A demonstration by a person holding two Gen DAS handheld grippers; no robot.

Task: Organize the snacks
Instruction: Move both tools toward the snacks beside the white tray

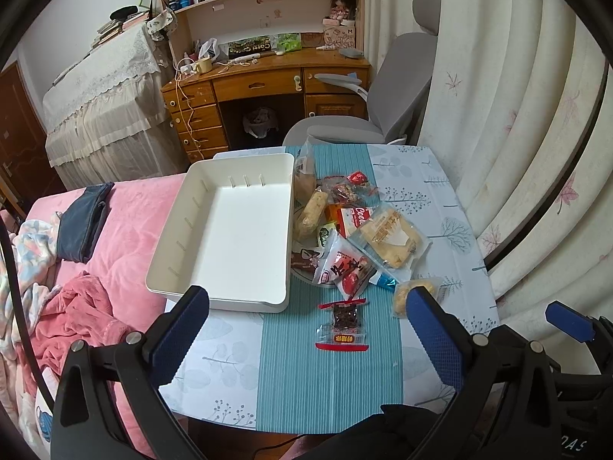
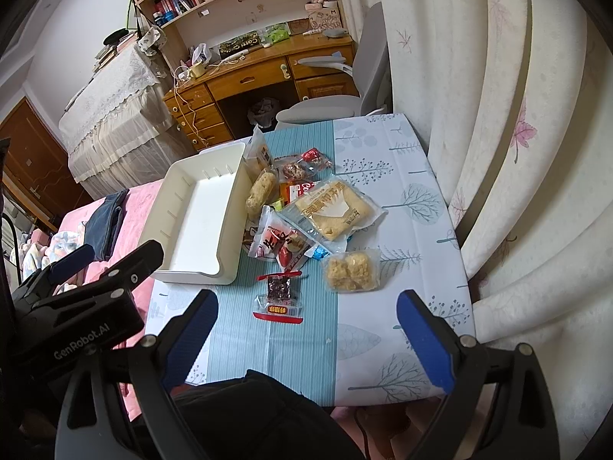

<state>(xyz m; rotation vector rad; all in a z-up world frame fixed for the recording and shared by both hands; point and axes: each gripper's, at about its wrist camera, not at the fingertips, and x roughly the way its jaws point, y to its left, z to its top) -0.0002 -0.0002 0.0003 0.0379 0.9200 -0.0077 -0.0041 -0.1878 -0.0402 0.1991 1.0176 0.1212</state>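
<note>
The counter (image 1: pixel 237 375), under a cloth of teal stripes and pale tree prints, stands against a pink bed (image 1: pixel 126 230) on its left side and a cream curtain (image 1: pixel 517 115) on its right; a wooden desk (image 1: pixel 264 84) with a bookshelf above it and a grey chair (image 1: pixel 387 88) stand beyond its far edge; a white tray (image 1: pixel 230 230) sits on the left part of the counter, with nothing inside it; the snacks lie heaped just beside the tray's right wall: a large clear packet of pale yellow cake (image 1: pixel 389 239), a long packet holding a rice-crisp roll (image 1: pixel 311 214), a white and red packet with large characters (image 1: pixel 343 266), and smaller wrapped pieces at the far end, including a red one (image 1: pixel 357 178); a clear packet of crumbly yellow puffs (image 2: pixel 350 270) lies apart on the right, toward the near side; a small red-edged packet of dark dried fruit (image 1: pixel 342 324) lies alone on the teal stripe, nearer than the heap and close to the tray's near right corner; the left tongs (image 1: pixel 306 341) hover low over the near edge, released, their blue pads spread wide with nothing between them; the right tongs (image 2: pixel 306 341) hover likewise, released and wide, gripping nothing, with the dried-fruit packet lying ahead of them.
</note>
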